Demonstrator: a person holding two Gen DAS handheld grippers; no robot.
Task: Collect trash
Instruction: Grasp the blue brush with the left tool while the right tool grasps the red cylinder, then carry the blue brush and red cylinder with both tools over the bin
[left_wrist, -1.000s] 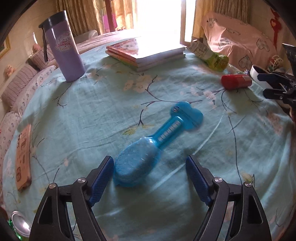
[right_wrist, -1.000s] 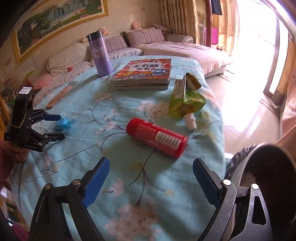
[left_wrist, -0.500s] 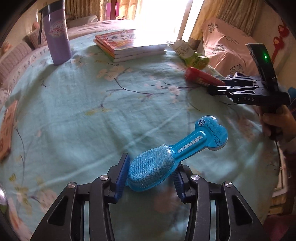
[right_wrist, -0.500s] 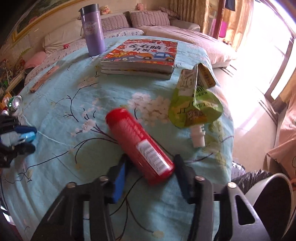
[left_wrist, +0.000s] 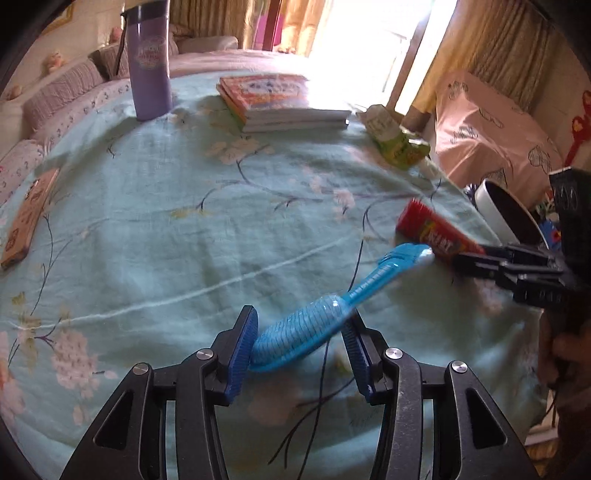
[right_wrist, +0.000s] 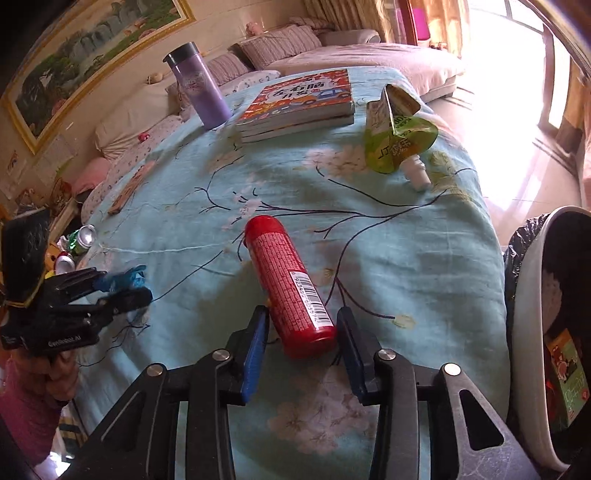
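The left gripper (left_wrist: 299, 349) is clamping the bristled head of a blue brush-shaped package (left_wrist: 332, 312), jaws partly closed, lifting it clear of the teal floral tablecloth (left_wrist: 184, 229); the right gripper (right_wrist: 299, 341) is pinching the near end of a red tube (right_wrist: 286, 284) likewise; beyond are lying a green pouch (right_wrist: 397, 142), books (right_wrist: 299, 107) and a purple tumbler (right_wrist: 199, 92); a lined bin (right_wrist: 532, 295) is standing beside the table's right edge.
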